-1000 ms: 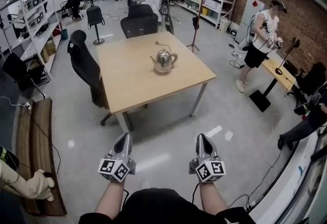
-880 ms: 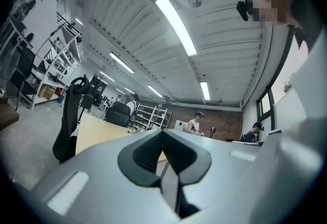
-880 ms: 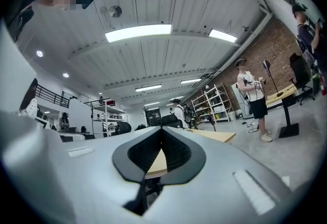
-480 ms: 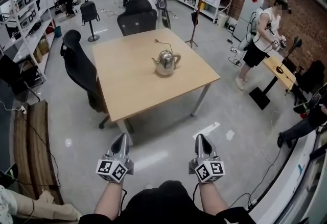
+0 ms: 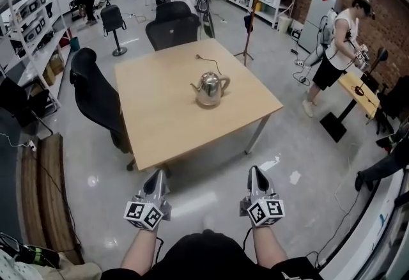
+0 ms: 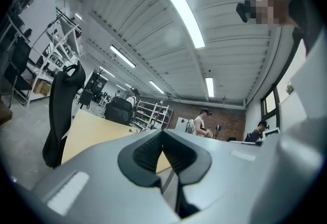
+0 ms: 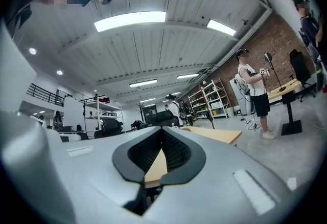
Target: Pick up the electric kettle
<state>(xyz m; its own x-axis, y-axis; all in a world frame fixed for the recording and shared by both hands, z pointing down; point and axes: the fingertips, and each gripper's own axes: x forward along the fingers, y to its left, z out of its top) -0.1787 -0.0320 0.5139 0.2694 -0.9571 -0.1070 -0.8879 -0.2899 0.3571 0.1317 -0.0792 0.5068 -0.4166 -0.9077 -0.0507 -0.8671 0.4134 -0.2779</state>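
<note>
Approach stage, it seems: the electric kettle (image 5: 209,89) is sat mid table (image 5: 160,119), well apart from the left gripper (image 5: 156,175) and right gripper (image 5: 255,172), both closed on nothing, so jaws must be opened once it's reached

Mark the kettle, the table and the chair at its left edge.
kettle (image 5: 208,92), head view, steel body.
table (image 5: 160,109), head view, bare top left of kettle.
chair (image 5: 96,96), head view, backrest.

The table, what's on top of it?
A shiny metal kettle stands near the middle of the wooden table, with a thin cord lying behind it. Nothing else shows. The spot under the kettle is covered, and its inside can't be seen.
</note>
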